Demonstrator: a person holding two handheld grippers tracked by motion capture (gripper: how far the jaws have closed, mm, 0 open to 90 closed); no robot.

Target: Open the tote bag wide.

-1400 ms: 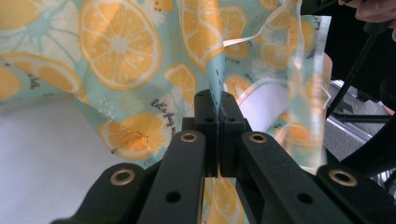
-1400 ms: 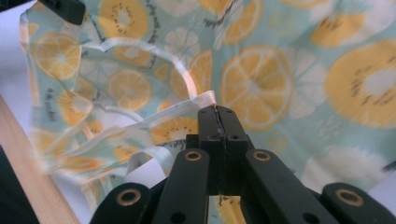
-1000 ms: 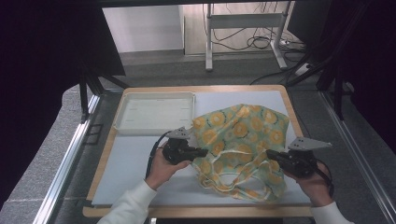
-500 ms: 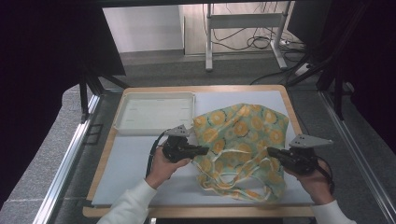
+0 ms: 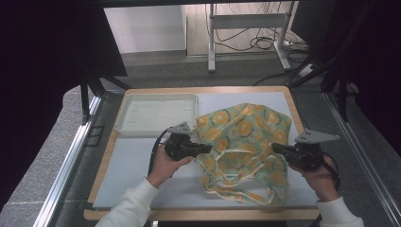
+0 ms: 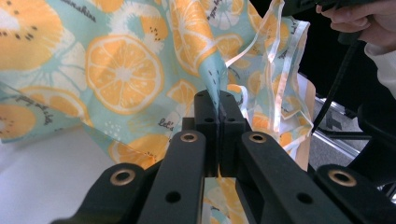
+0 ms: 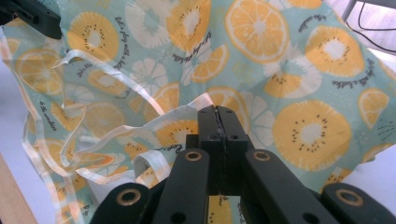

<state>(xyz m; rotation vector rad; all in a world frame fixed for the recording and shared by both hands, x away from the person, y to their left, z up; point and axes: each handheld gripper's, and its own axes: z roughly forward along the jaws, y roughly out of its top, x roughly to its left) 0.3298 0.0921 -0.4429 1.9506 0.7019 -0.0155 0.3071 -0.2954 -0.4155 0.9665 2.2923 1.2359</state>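
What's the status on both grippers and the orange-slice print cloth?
Left gripper and right gripper both shut on teal orange-slice print cloth. Cloth crumpled on the white mat. White tray alongside, nothing obstructing.

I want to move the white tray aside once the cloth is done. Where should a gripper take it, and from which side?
Probably the tray's near long rim, approached from the person's side. It lies flat with a thin raised rim all round, so jaws could straddle that wall. The left end is safer: the cloth crowds its right corner, and the left gripper is nearest, though shut on the cloth now.
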